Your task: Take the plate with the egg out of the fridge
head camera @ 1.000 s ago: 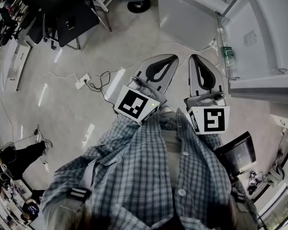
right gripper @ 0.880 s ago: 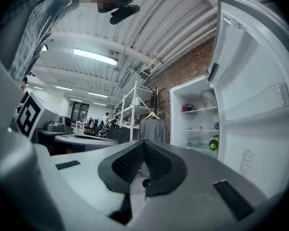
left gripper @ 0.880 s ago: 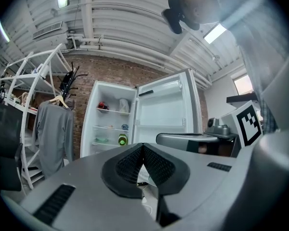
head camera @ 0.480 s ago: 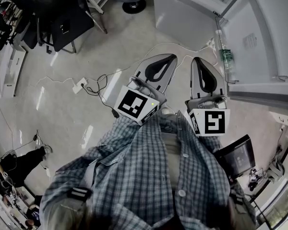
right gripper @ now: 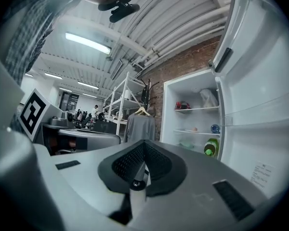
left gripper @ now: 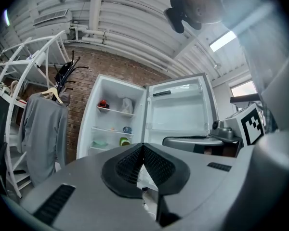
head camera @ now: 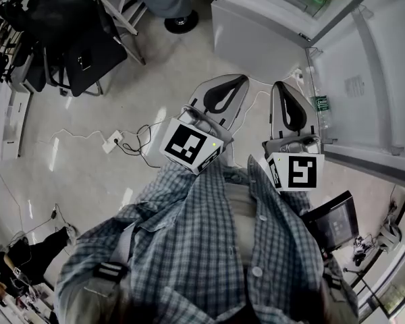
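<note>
The left gripper (left gripper: 143, 146) and the right gripper (right gripper: 144, 143) both pointed level with jaws pressed together on nothing, facing the open fridge (left gripper: 116, 88), where the egg (right gripper: 194, 128) sat on a middle shelf, its plate too small to make out.
</note>
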A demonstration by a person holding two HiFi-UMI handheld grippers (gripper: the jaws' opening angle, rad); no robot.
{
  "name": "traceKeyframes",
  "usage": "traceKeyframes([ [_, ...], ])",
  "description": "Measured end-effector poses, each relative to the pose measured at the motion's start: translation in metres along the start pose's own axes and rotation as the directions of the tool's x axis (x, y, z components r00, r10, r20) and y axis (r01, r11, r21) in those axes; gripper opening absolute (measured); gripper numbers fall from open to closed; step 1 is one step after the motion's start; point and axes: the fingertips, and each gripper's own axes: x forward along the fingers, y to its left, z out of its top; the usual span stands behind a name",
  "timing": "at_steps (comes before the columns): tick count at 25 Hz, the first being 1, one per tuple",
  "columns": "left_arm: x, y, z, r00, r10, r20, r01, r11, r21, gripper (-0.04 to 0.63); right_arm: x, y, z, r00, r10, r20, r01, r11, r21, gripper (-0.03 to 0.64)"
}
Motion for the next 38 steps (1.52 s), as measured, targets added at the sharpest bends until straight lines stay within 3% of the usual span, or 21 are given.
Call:
traceKeyframes([
  [11,0.015,0.091,0.012,0.999,-0.026,0.023,0.026,1.0,0.01,0.006,0.097,0.019,0.014,1.0,-0.009,0.018,0.009,1.0,0.0,0.006],
  [16,0.02,0.112,0.012,0.999,-0.026,0.031,0.026,1.0,-0.012,0.006,0.117,0.024,0.014,1.0,-0.006,0.002,0.006,0.999,-0.035,0.006],
  [30,0.057,0.154,0.007,1.0,-0.002,0.02,0.003,1.0,-0.03,0.006,0.169,-0.012,0.002,1.0,-0.017,-0.023,0.017,1.0,-0.02,0.006],
  [38,0.118,0.179,0.014,0.999,-0.018,0.03,0.018,1.0,0.008,0.006,0.219,-0.055,0.004,1.0,-0.002,0.011,0.002,1.0,-0.019,0.006],
])
